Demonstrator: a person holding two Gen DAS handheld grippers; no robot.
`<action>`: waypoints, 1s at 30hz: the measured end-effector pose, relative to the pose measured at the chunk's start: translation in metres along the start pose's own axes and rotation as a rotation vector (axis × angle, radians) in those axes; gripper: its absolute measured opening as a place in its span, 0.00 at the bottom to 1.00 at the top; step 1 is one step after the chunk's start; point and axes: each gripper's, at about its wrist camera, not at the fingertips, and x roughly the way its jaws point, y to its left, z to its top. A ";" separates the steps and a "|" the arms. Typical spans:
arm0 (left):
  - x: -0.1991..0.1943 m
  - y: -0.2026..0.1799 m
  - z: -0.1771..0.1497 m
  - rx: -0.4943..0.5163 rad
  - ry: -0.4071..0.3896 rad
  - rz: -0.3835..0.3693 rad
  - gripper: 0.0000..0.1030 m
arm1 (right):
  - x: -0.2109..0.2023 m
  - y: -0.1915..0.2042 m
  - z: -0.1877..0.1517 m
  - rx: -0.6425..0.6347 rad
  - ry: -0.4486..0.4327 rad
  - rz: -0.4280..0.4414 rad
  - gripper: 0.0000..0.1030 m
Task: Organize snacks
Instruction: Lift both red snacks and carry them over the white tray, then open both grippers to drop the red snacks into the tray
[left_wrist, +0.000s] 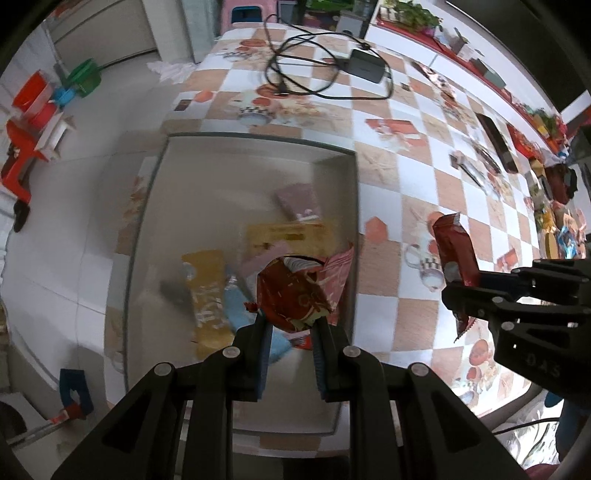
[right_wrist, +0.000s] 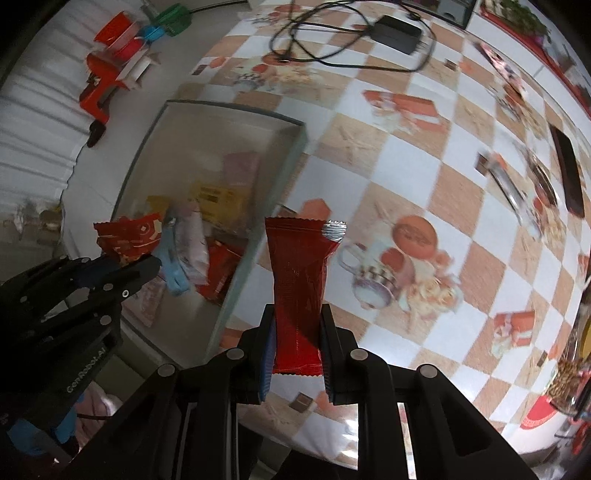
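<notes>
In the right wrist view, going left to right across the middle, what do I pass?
Left gripper with its jaws shut on a crumpled red snack packet → clear bin with snacks inside → red snack bar clamped in the right gripper → printed cup on the checkered tablecloth → dark bar at far right.

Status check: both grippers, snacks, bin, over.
Left gripper shut on crumpled red packet above clear bin. Right gripper shut on red snack bar over tablecloth. Nothing blocking.
</notes>
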 end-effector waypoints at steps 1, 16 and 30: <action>0.001 0.004 0.001 -0.004 0.002 0.004 0.21 | 0.001 0.004 0.003 -0.007 0.001 0.003 0.22; 0.023 0.044 0.015 -0.073 0.053 0.033 0.21 | 0.028 0.053 0.055 -0.065 0.033 0.032 0.22; 0.051 0.052 0.018 -0.084 0.117 0.046 0.24 | 0.055 0.059 0.079 -0.041 0.087 0.044 0.22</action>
